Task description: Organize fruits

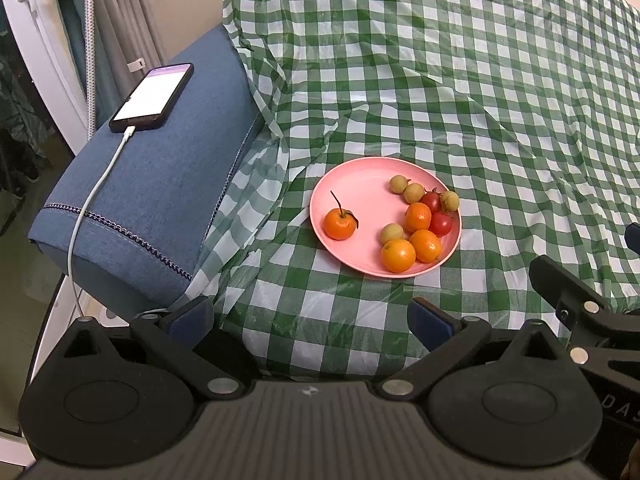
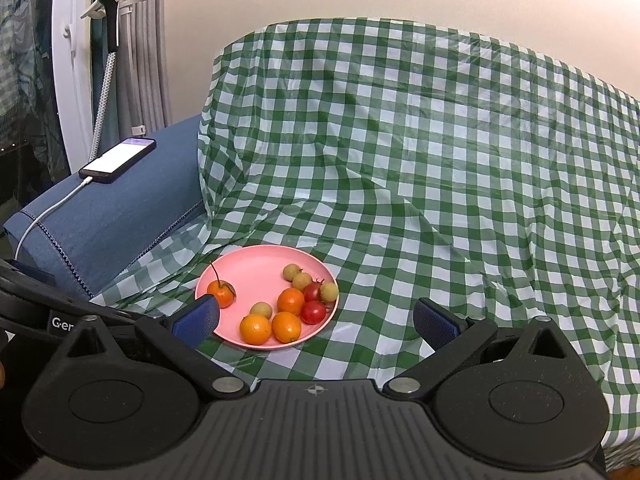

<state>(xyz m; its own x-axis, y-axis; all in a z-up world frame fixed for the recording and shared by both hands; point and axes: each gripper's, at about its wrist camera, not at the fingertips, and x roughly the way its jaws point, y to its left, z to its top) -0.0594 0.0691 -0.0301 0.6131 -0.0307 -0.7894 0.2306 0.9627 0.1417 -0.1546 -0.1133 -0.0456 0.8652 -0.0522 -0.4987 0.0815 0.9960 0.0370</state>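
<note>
Left gripper (image 1: 312, 320) and right gripper (image 2: 316, 318) both spread apart, empty; pink plate (image 1: 360, 184) holding oranges, red tomatoes, pale-green fruits

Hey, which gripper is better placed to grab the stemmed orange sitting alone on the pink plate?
Left, probably. The stemmed orange lies on the plate's left side, nearly straight ahead of the open left gripper. The open right gripper faces the clustered fruit instead.

Both tools look alike. The left gripper (image 1: 312, 320) has a ribbed grey body, two round black hubs, black link arms on silver pivot pins, and jaws faced with blue pads. The right gripper (image 2: 316, 316) matches, bearing a small compass mark at 12 o'clock on its body.
</note>
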